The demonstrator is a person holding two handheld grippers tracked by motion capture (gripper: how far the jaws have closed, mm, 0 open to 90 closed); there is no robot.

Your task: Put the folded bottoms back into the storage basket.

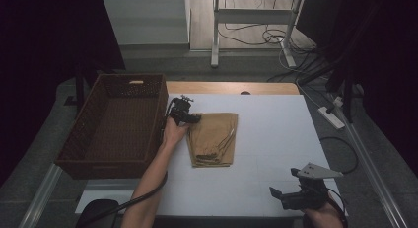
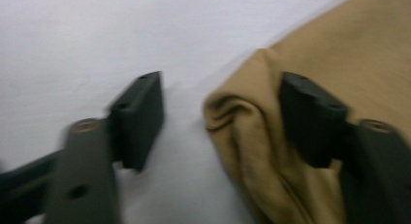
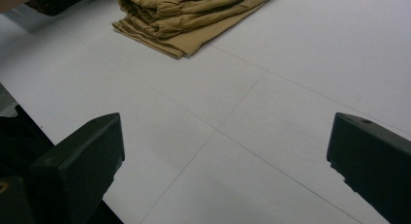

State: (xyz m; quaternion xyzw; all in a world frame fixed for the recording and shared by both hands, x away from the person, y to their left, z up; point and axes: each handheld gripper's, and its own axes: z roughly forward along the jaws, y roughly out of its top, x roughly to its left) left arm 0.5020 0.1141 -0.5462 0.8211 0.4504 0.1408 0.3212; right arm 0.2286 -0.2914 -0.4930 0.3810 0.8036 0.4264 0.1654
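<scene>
A folded tan garment (image 1: pixel 213 138) lies on the white table top (image 1: pixel 276 134), just right of the basket. My left gripper (image 1: pixel 190 118) sits at the garment's upper left corner. In the left gripper view (image 2: pixel 220 95) one jaw rests over the bunched tan fabric (image 2: pixel 252 136) and the other stands on bare table, a gap away from the cloth, so the jaws are open around the fold. My right gripper (image 1: pixel 284 182) hovers near the front right of the table, open and holding nothing (image 3: pixel 225 136), with the garment (image 3: pixel 194 15) far ahead of it.
A dark woven basket (image 1: pixel 74 139) stands at the left edge of the table, close to my left hand. Beyond the table are a desk frame (image 1: pixel 215 35), floor cables and a power strip (image 1: pixel 331 117).
</scene>
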